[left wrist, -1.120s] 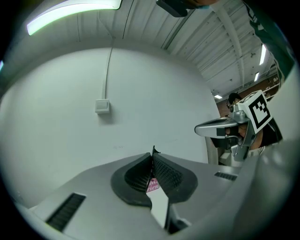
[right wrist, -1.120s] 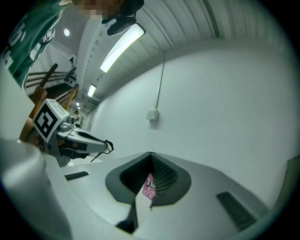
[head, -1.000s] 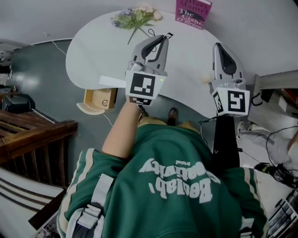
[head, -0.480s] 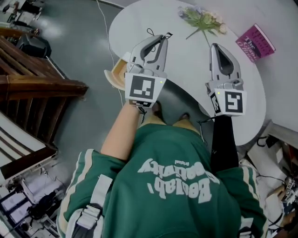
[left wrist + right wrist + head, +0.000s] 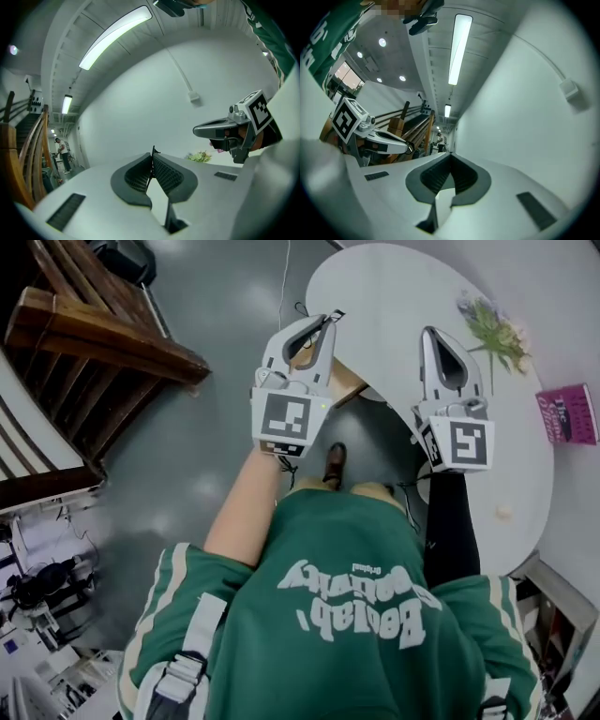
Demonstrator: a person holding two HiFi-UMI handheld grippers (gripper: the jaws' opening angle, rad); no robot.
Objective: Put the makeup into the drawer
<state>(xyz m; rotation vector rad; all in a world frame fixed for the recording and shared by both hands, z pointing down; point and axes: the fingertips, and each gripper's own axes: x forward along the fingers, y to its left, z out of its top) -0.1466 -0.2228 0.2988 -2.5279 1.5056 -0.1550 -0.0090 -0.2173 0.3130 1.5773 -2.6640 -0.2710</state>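
The left tool (image 5: 323,321) and right tool (image 5: 434,333) are matt grey plastic with ribbed dark pads (image 5: 165,174). The counter (image 5: 403,287) is smooth, matt white. The drawer (image 5: 343,386) looks like bare pale wood. The floor (image 5: 225,427) is glossy grey, and the sweatshirt (image 5: 356,559) is green knit cloth.

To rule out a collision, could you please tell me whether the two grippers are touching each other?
Apart. The head view shows bare table between the left gripper and the right gripper.

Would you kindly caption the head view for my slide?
Shut left hand-held gripper and shut right hand-held gripper near a white table with flowers and book.
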